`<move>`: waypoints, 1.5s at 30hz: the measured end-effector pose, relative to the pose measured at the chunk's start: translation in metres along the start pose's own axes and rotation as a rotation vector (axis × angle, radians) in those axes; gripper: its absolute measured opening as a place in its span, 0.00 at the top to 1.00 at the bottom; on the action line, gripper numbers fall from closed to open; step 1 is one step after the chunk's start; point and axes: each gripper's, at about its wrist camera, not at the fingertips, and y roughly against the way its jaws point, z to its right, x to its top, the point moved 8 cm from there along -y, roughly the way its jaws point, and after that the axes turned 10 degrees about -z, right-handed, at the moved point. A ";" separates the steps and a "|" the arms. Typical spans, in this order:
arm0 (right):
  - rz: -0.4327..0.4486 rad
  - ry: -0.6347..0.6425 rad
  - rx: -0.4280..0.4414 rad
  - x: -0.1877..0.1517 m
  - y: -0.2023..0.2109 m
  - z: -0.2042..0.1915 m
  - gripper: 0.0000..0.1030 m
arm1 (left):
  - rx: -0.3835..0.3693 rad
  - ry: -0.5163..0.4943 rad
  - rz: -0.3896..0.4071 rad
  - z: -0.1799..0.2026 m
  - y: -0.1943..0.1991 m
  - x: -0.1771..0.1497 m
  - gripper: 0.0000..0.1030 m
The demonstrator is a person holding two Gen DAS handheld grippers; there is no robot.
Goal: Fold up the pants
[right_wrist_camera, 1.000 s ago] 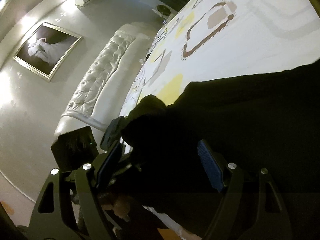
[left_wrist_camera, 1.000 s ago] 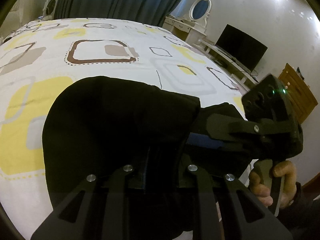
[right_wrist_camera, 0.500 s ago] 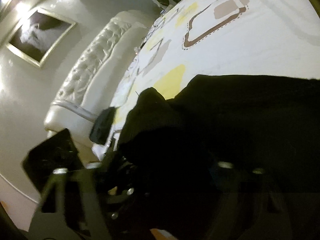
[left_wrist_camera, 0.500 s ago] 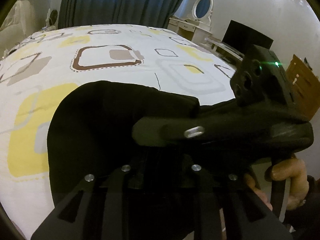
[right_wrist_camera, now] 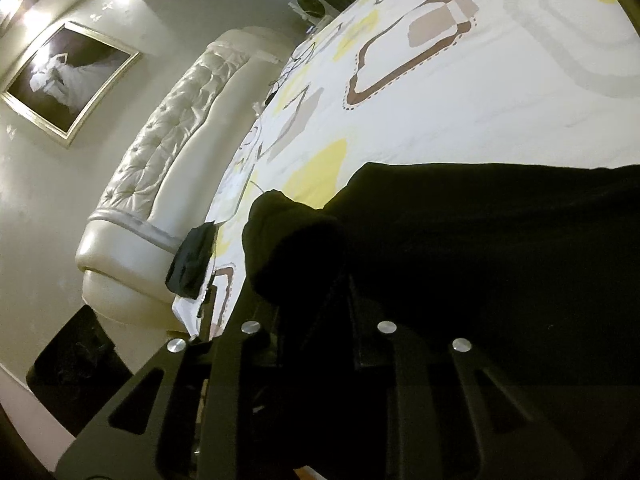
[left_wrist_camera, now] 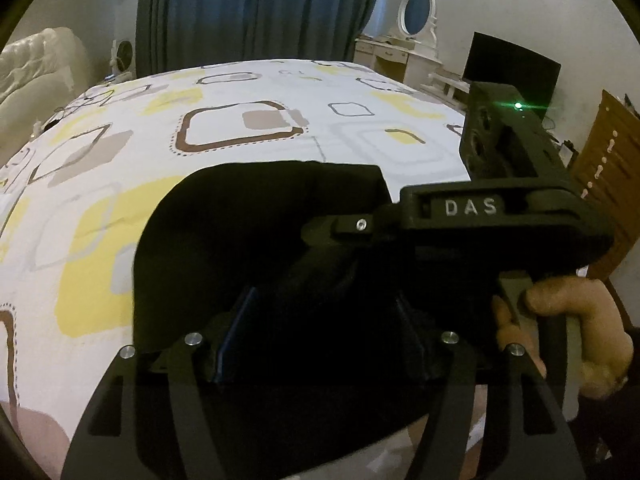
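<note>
On the bed [left_wrist_camera: 280, 92], near its close edge, lie the black pants [left_wrist_camera: 248, 240], folded into a thick dark bundle over a white cover printed with yellow, grey and brown squares.

Left wrist view, left to right:
- Headboard [left_wrist_camera: 36, 72], cream, tufted, at the far left edge.
- Curtain [left_wrist_camera: 256, 12], dark blue, behind the bed.
- Left gripper [left_wrist_camera: 320, 340], low in the frame. Its fingers [left_wrist_camera: 236, 336] are spread and opening; the pants lie between them, and the blue pad on the left finger stands clear of the cloth, so far as the dark fabric lets one tell.
- Right gripper [left_wrist_camera: 304, 264], crossing from the right, body lettered "DAS", a green light on top. Its tip reaches onto the pants.
- Hand [left_wrist_camera: 560, 320] on that gripper's handle, lower right.
- Dresser [left_wrist_camera: 400, 48], white, with an oval mirror; a dark screen [left_wrist_camera: 512, 68] beside it; a brown wooden cabinet [left_wrist_camera: 608, 152] at the far right.

Right wrist view, left to right:
- Picture [right_wrist_camera: 68, 76], framed, on the wall.
- Headboard, cream, running along the bed's end.
- Small dark object [right_wrist_camera: 192, 260] at the bed's corner; what it is cannot be told.
- Right gripper, low centre. Its fingers are drawn near together and closing on a raised fold of the pants [right_wrist_camera: 292, 248]; black on black hides the exact contact.
- Pants, filling the right half of the frame, flat on the cover.
</note>
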 end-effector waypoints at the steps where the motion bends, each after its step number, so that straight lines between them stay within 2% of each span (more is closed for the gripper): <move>1: -0.001 0.000 -0.001 0.001 -0.001 0.000 0.80 | 0.003 0.003 0.001 -0.001 0.003 -0.002 0.37; 6: 0.009 -0.024 -0.023 0.003 0.001 0.014 0.80 | 0.023 0.028 0.015 -0.008 0.026 -0.010 0.32; 12: 0.017 -0.046 -0.025 0.003 0.005 0.025 0.80 | 0.115 0.129 0.044 -0.058 0.052 -0.024 0.30; 18: 0.033 -0.030 -0.025 0.004 0.014 0.018 0.81 | 0.224 0.249 0.010 -0.122 0.032 -0.032 0.30; 22: 0.045 -0.023 -0.029 0.007 0.028 0.016 0.81 | 0.278 0.246 -0.016 -0.131 0.019 -0.035 0.30; 24: 0.050 -0.021 -0.027 0.008 0.037 0.015 0.82 | 0.272 0.249 -0.024 -0.131 0.014 -0.035 0.30; 28: 0.063 -0.011 -0.030 0.010 0.062 0.017 0.82 | 0.212 0.260 -0.025 -0.124 0.009 -0.036 0.30; 30: 0.073 -0.004 -0.041 0.010 0.075 0.018 0.83 | 0.208 0.250 -0.022 -0.118 0.007 -0.033 0.30; 33: 0.091 0.000 -0.051 0.012 0.099 0.024 0.93 | 0.205 0.241 -0.012 -0.112 0.008 -0.028 0.30; 38: 0.103 -0.018 -0.103 0.011 0.126 0.043 0.95 | 0.196 0.224 -0.012 -0.103 0.005 -0.021 0.29; 39: 0.105 -0.024 -0.117 0.011 0.129 0.049 0.98 | 0.207 0.217 -0.014 -0.102 0.003 -0.021 0.29; 41: 0.085 -0.040 -0.116 0.008 0.129 0.057 0.99 | 0.202 0.221 -0.012 -0.103 0.000 -0.019 0.29; 43: 0.059 -0.073 -0.077 0.002 0.127 0.063 0.93 | 0.188 0.240 -0.010 -0.105 0.000 -0.019 0.28; 44: 0.048 -0.098 -0.052 -0.003 0.126 0.065 0.86 | 0.185 0.245 -0.012 -0.105 -0.001 -0.020 0.28; 45: 0.038 -0.128 -0.021 -0.009 0.126 0.069 0.64 | 0.183 0.244 -0.011 -0.106 -0.001 -0.020 0.28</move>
